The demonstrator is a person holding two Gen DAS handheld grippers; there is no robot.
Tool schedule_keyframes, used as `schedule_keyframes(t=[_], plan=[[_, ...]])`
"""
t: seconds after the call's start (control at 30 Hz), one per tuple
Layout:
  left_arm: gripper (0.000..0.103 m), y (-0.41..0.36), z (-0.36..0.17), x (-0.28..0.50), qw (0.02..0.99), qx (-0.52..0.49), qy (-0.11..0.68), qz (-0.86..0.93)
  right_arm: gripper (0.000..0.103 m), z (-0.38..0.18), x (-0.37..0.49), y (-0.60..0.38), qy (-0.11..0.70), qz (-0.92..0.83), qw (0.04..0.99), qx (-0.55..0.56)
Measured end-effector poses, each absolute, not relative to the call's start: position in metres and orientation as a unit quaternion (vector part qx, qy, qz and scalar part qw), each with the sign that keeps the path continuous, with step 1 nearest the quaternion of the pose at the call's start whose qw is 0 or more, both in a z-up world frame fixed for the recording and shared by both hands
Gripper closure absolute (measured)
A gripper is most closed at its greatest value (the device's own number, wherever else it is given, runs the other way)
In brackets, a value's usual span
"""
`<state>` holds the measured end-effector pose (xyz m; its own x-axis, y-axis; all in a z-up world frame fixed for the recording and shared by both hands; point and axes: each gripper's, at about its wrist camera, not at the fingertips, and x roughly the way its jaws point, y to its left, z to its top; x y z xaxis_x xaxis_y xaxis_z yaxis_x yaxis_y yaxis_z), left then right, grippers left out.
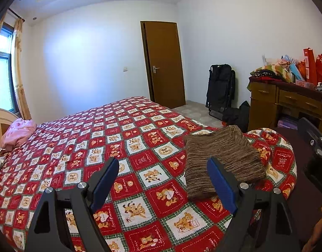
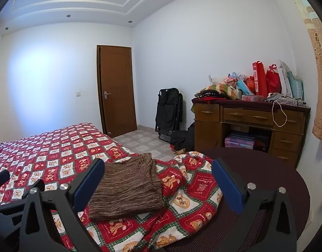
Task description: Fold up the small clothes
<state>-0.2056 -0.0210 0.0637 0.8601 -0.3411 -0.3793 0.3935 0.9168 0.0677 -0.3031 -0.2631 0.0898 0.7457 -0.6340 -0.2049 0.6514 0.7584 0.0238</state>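
A folded brown knit garment (image 1: 222, 157) lies on the red bear-print quilt (image 1: 140, 138), near the bed's right corner. My left gripper (image 1: 163, 163) hovers low over the quilt, just left of the garment. It is open, with only bedding between its blue pads. In the right wrist view the same garment (image 2: 127, 189) lies flat in front of my right gripper (image 2: 157, 166). That gripper is open too and holds nothing; its left pad (image 2: 89, 182) overlaps the garment's left edge in the picture. A crumpled pink garment (image 1: 18, 132) lies at the bed's far left.
Bunched quilt (image 2: 192, 189) spills onto a dark round surface (image 2: 266, 178) at the right. Beyond stand a wooden desk (image 2: 245, 115) piled with clothes and red bags, a folded black chair (image 2: 169, 111) and a shut brown door (image 2: 116, 90). Curtains hang at both sides.
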Motion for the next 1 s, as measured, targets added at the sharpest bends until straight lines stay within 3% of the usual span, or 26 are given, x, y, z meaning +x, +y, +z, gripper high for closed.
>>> schedule_keyframes(t=[1.0], plan=[[0.017,-0.014,0.051,-0.183,0.957,0.064,0.222,-0.172,0.000,0.087,-0.304,-0.265,0.102,-0.344,0.932,0.049]])
